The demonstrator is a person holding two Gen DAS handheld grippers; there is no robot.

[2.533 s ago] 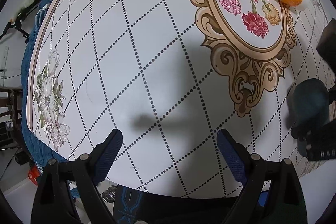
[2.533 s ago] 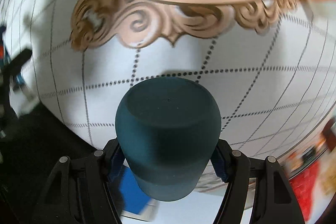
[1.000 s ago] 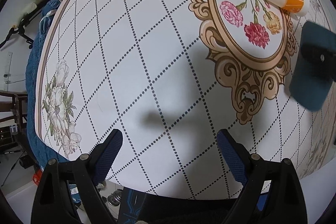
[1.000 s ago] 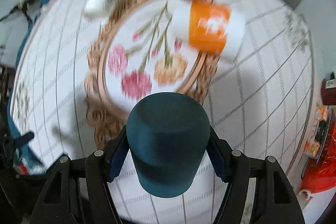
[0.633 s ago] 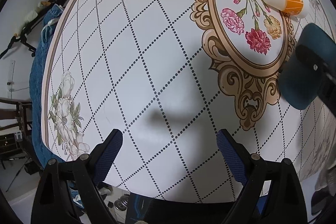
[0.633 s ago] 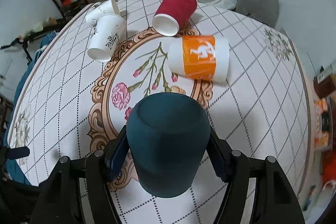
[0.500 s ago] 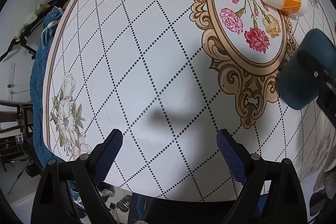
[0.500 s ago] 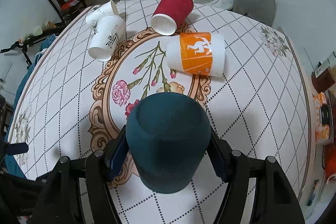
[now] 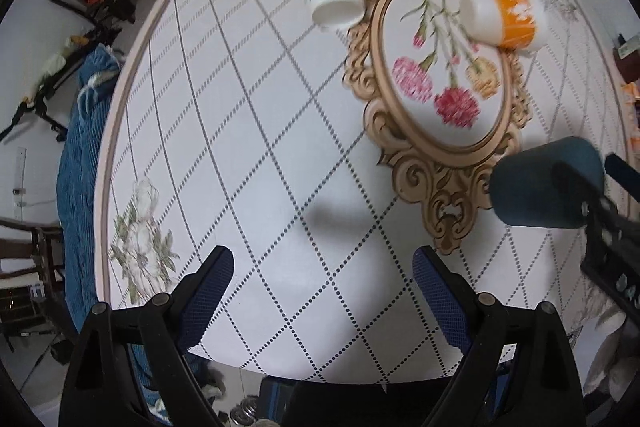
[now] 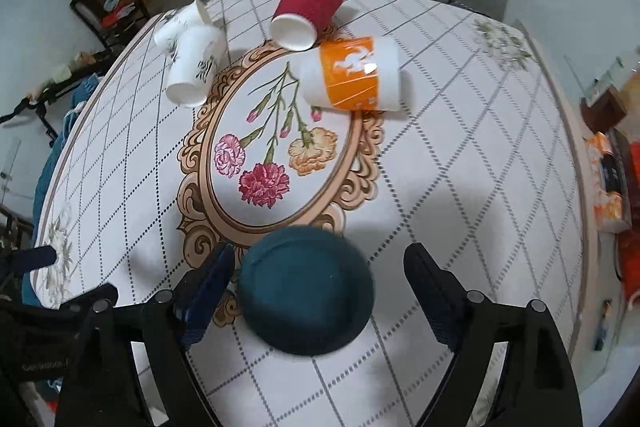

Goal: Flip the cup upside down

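Note:
A dark teal cup (image 10: 306, 285) stands bottom up on the tablecloth, between the spread fingers of my right gripper (image 10: 316, 275). The fingers stand apart from its sides, so the gripper is open. In the left wrist view the same cup (image 9: 544, 183) is at the right edge with the right gripper behind it. My left gripper (image 9: 322, 289) is open and empty above the near part of the table.
An orange and white cup (image 10: 352, 79), a red cup (image 10: 306, 9) and two white cups (image 10: 194, 67) lie on their sides at the far part of the round table (image 10: 460, 167). Chairs stand behind. Tissue packs (image 10: 608, 187) lie at the right.
My right gripper carried the teal cup over the table, set it bottom up near the ornate frame print, and opened. My left gripper has pulled back and tilted up slightly.

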